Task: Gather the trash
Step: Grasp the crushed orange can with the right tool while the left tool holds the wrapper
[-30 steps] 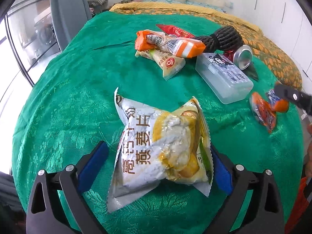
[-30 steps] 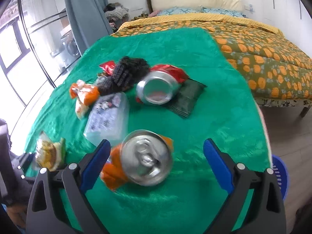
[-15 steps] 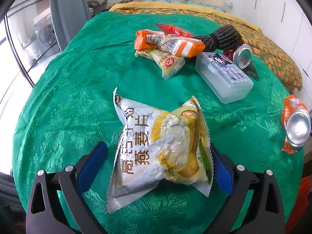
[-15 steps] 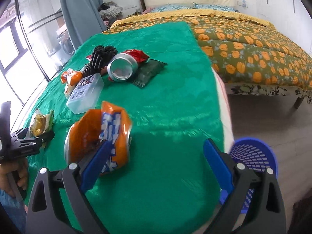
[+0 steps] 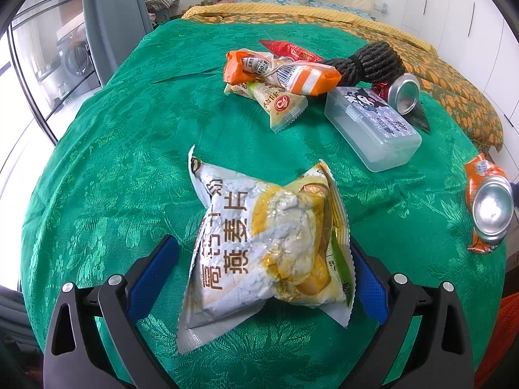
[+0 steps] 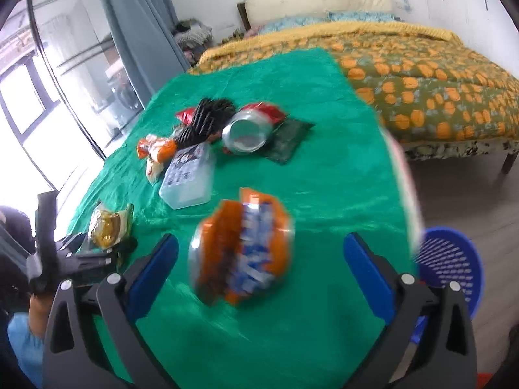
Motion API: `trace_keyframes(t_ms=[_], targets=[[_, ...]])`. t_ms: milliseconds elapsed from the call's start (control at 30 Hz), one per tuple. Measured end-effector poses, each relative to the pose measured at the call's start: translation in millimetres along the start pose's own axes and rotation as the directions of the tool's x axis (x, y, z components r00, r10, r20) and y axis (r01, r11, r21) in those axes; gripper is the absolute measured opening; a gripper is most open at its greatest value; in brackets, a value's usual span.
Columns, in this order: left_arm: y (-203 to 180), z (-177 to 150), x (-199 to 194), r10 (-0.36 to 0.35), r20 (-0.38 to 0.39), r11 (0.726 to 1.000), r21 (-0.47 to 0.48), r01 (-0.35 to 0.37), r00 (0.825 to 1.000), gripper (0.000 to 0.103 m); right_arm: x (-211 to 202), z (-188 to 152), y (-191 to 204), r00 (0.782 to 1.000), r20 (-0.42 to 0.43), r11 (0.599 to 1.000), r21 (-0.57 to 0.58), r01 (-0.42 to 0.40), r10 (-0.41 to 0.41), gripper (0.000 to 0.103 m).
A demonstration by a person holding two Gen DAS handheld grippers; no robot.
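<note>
A white and yellow snack bag (image 5: 266,246) lies on the green tablecloth (image 5: 129,149) between the fingers of my left gripper (image 5: 259,275). That gripper is open: its left pad stands clear of the bag, and the bag's edge overlaps its right pad. A crushed orange can (image 6: 241,246) lies blurred on its side between the fingers of my right gripper (image 6: 261,244), touching neither pad as the jaws are opening. In the left wrist view the orange can (image 5: 486,204) sits at the table's right edge. A blue basket (image 6: 447,265) stands on the floor right of the table.
Farther back lie orange and red wrappers (image 5: 282,71), a coil of dark rope (image 5: 366,61), a clear plastic box (image 5: 373,126), a silver can (image 5: 404,94) and a dark green packet (image 6: 287,139). A bed with an orange-patterned cover (image 6: 421,74) stands behind the table.
The right wrist view swung toward the table's edge, bringing the blue basket into view; the orange can turned from end-on to side-on between the fingers. The left gripper and snack bag kept still.
</note>
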State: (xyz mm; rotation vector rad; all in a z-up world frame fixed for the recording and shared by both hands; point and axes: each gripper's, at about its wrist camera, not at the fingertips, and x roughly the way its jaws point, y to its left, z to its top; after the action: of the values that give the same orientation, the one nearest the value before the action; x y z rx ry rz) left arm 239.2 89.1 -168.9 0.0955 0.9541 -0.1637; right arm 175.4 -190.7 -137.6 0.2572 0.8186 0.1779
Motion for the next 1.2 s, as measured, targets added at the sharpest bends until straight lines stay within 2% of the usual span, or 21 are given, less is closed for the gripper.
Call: trace_keyframes(t_ms=[67,100,133,167,233,400,467,533,633,700,933,1100,1200], targets=[[0.6,-0.1,0.2,-0.001,0.0,1.0,-0.001,0.001,1.0,0.097,24.3,0.0,12.8,0.998,-0.042,0.998,-0.011,0.054,-0.055,0.098],[1.0,-0.3,0.3,-0.002,0.0,1.0,-0.001,0.002,1.0,0.097,30.2,-0.9,12.6,0.997,-0.051,0.999,-0.008,0.054,-0.054,0.098],[0.9,-0.3,0.3,-0.003,0.001,1.0,-0.002,0.003,1.0,0.097,33.6,-2.0,12.7,0.997,-0.05,0.999,-0.005,0.054,-0.054,0.086],[1.4,-0.8,0.2,-0.004,0.001,1.0,-0.004,0.004,1.0,0.097,33.7,-2.9,12.5,0.998,-0.042,0.998,-0.009,0.056,-0.056,0.069],[2.5,-1.4,0.0,-0.006,0.002,1.0,-0.005,0.006,1.0,0.097,26.0,-4.1,14.4,0.999,-0.025,0.999,-0.029,0.04,-0.04,0.064],[4.5,-2.0,-1.9,-0.015,0.01,1.0,-0.011,0.015,1.0,0.094,6.2,-10.4,15.6,0.999,-0.03,0.994,-0.105,0.028,-0.031,0.061],[11.5,-2.3,-6.4,-0.067,0.034,0.997,-0.033,0.068,0.997,0.087,1.0,-14.1,11.4,0.999,-0.039,0.994,-0.105,0.011,-0.015,0.06],[16.5,-2.9,-9.7,-0.104,0.053,0.993,-0.045,0.107,0.993,0.066,-5.6,-17.5,6.7,0.999,-0.042,0.995,-0.099,-0.011,0.007,0.06],[18.3,-4.0,-13.3,-0.126,0.071,0.991,-0.045,0.129,0.99,0.053,-15.8,-19.5,2.8,0.998,-0.037,0.995,-0.085,-0.054,0.051,0.06],[16.1,-5.8,-19.7,-0.124,0.092,0.991,-0.037,0.128,0.988,0.048,-22.3,-19.4,-0.5,0.995,-0.034,0.993,-0.07,-0.092,0.089,0.06],[-18.5,-27.1,-42.2,-0.197,0.078,0.98,0.018,0.196,0.977,0.046,-31.6,-18.0,-12.6,0.98,-0.03,0.98,-0.013,-0.198,0.197,0.06],[-67.1,-29.0,-59.9,-0.272,0.061,0.961,0.075,0.267,0.96,0.046,-39.7,-11.2,-29.7,0.967,-0.016,0.967,0.035,-0.254,0.255,0.06],[-106.3,-22.3,-67.4,-0.314,0.055,0.944,0.122,0.305,0.948,0.045,-52.4,-5.6,-49.8,0.967,0.004,0.966,0.051,-0.253,0.253,0.06]])
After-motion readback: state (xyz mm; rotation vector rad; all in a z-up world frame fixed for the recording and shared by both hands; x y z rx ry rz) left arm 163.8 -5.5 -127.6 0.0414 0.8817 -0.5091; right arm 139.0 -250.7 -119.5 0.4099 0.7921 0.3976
